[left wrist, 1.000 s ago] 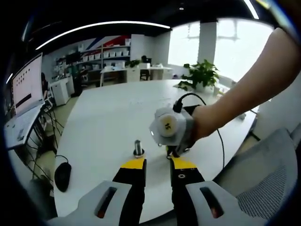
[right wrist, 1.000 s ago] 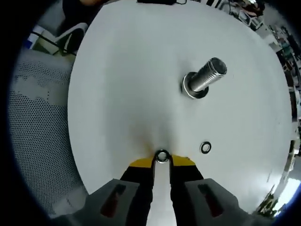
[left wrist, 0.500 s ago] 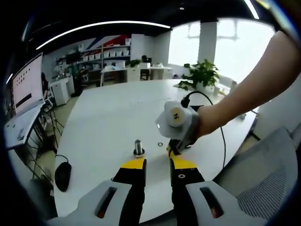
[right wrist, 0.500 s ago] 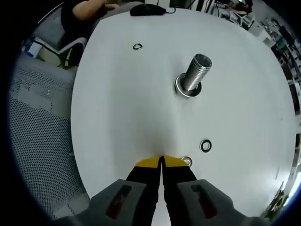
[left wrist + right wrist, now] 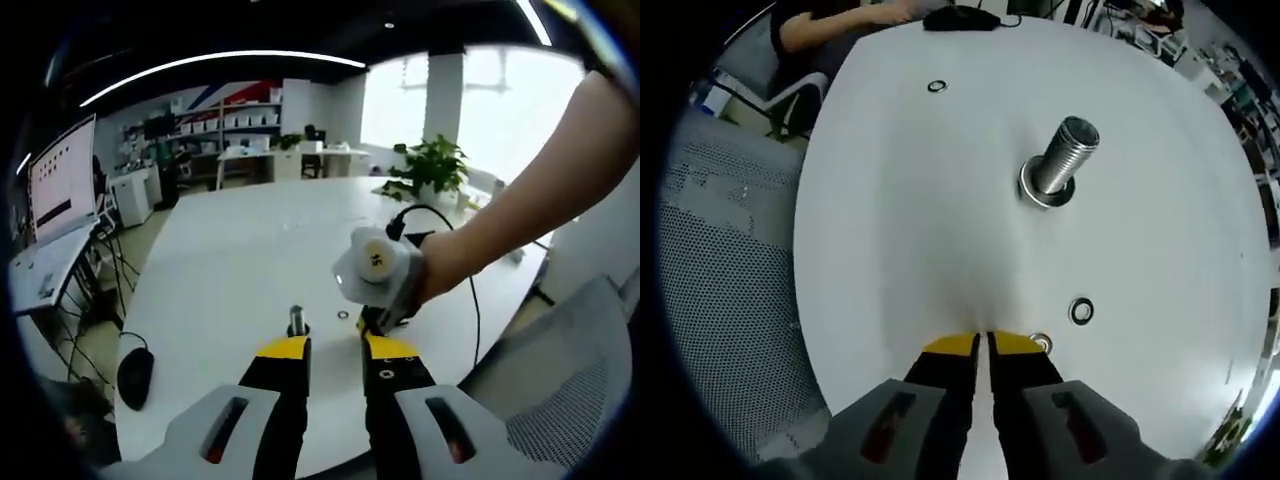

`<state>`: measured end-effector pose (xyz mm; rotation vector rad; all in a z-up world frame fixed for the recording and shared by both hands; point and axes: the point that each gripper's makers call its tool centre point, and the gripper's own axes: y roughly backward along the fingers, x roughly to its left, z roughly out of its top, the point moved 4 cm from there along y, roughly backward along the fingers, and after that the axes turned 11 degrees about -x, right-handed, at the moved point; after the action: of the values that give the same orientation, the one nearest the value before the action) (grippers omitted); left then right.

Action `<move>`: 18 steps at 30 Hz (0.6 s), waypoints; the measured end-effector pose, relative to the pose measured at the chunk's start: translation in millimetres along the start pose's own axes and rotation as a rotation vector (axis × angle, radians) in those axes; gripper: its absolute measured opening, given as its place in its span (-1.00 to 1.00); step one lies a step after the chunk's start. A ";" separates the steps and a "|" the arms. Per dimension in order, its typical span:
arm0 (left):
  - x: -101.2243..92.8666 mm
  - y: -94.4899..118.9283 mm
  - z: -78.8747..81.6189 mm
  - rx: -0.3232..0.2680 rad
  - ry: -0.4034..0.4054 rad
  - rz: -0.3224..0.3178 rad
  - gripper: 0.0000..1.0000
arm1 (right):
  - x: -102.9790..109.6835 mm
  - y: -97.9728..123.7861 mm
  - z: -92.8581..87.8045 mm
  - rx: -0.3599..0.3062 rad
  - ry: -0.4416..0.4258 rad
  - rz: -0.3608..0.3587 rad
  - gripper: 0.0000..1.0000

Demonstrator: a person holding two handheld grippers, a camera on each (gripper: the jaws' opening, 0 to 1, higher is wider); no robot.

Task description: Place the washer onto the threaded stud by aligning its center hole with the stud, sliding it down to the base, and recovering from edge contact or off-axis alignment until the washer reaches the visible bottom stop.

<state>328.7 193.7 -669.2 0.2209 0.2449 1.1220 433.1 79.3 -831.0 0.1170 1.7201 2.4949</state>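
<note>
The right gripper (image 5: 983, 338), jaws almost together and empty, sits low beside a washer (image 5: 1041, 343) near the table (image 5: 890, 200) edge. It should open, straddle that washer's rim, and lift it level before moving over the stud (image 5: 1062, 157). The left gripper (image 5: 333, 345) waits with jaws apart.

Bare table (image 5: 910, 200) around stud (image 5: 1060, 155)

Bright office — round white table (image 5: 240, 260), mesh chair (image 5: 575, 390), sunlit windows (image 5: 480, 100).
</note>
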 end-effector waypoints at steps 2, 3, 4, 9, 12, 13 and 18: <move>-0.3 -0.6 1.0 -0.008 0.005 -0.003 -0.63 | -0.4 0.0 1.1 0.016 -0.021 0.005 -0.76; -0.3 -0.7 1.2 -0.009 0.003 -0.003 -0.63 | -1.2 -1.2 0.6 0.024 -0.016 0.005 -0.75; -0.5 -0.7 1.6 -0.011 0.002 -0.003 -0.63 | -0.5 -1.1 1.3 0.025 -0.014 0.005 -0.71; 0.4 1.6 7.1 -0.045 0.012 0.000 -0.63 | 3.2 2.8 25.4 -0.053 -0.021 0.020 -0.62; 1.1 1.9 9.2 -0.062 0.023 0.002 -0.62 | 5.3 2.4 38.5 -0.065 -0.017 0.032 -0.62; 0.1 2.1 10.0 -0.067 0.022 0.000 -0.62 | 4.8 1.1 44.7 -0.076 -0.033 0.039 -0.62; -8.9 1.0 13.4 -0.078 -0.007 -0.036 -0.61 | 8.9 0.5 69.9 -0.121 -0.059 0.055 -0.62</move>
<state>328.3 185.3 -655.4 0.1499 0.1980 1.0926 432.9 145.0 -805.6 0.2281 1.5598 2.5998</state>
